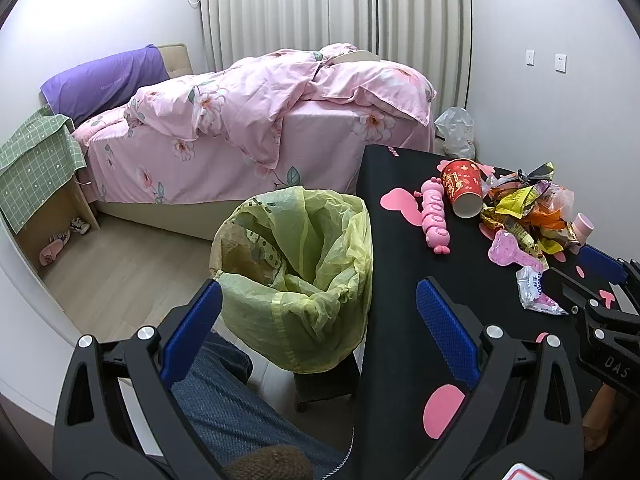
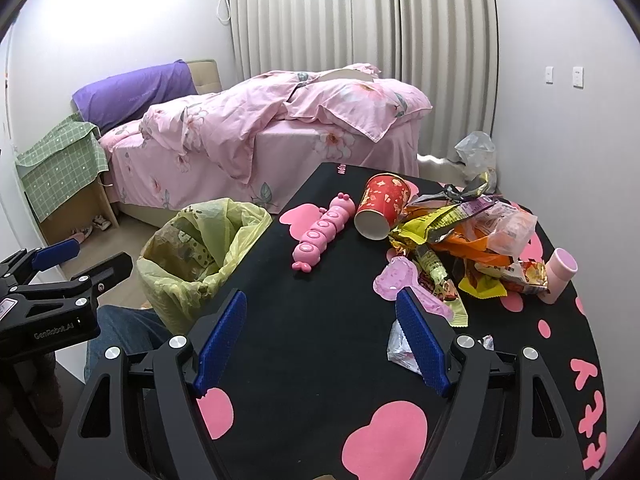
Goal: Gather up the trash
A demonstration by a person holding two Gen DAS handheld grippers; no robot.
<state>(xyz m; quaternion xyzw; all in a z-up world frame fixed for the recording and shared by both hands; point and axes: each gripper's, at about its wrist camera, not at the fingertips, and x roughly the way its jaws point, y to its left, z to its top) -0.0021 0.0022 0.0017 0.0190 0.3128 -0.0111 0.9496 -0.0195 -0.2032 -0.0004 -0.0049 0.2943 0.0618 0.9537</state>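
A bin lined with a yellow-green bag (image 1: 296,272) (image 2: 200,248) stands at the left edge of the black table (image 1: 400,320) (image 2: 320,300). On the table lie a tipped red paper cup (image 1: 464,190) (image 2: 380,204), a heap of snack wrappers (image 1: 524,212) (image 2: 460,240) and a small white wrapper (image 1: 534,292) (image 2: 394,346). My left gripper (image 1: 320,320) (image 2: 80,262) is open and holds nothing, near the bin's front rim. Over the table, my right gripper (image 2: 322,332) (image 1: 584,276) is open too; its right pad hides part of the white wrapper.
A pink caterpillar toy (image 2: 324,232), a translucent pink piece (image 2: 400,280) and a small pink cup (image 2: 560,274) share the table. A person's leg in jeans (image 1: 224,400) is below the bin. Beyond are a pink bed (image 1: 256,128), a nightstand (image 1: 40,184) and a plastic bag (image 1: 456,128) in the corner.
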